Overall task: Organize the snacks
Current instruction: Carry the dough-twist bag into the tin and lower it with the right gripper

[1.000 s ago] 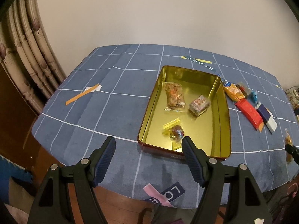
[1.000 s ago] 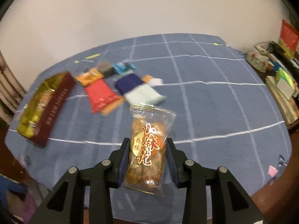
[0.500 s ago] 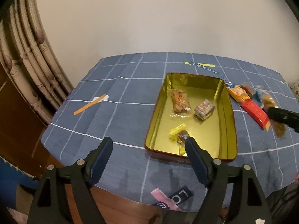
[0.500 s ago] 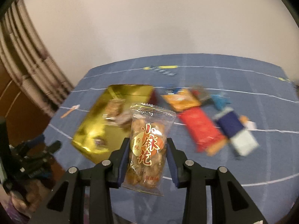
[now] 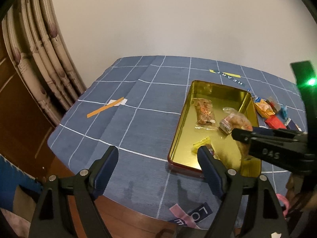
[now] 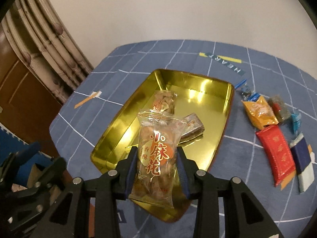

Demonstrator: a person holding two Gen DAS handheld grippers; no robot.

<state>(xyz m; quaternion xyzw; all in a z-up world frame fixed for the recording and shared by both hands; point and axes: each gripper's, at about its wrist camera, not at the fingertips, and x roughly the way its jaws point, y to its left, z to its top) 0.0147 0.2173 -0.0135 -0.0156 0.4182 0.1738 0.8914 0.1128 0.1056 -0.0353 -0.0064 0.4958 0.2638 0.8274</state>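
R tongs pinching twist-snack bag over gold tin; L tongs spread, just widened, nothing between.

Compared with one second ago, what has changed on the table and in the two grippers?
The right gripper, shut on the fried-twist snack packet, carried it from over the loose snacks to above the gold tin. The left gripper has just been opening its jaws, with nothing between them. The three snacks in the tin and the loose snacks stayed put.
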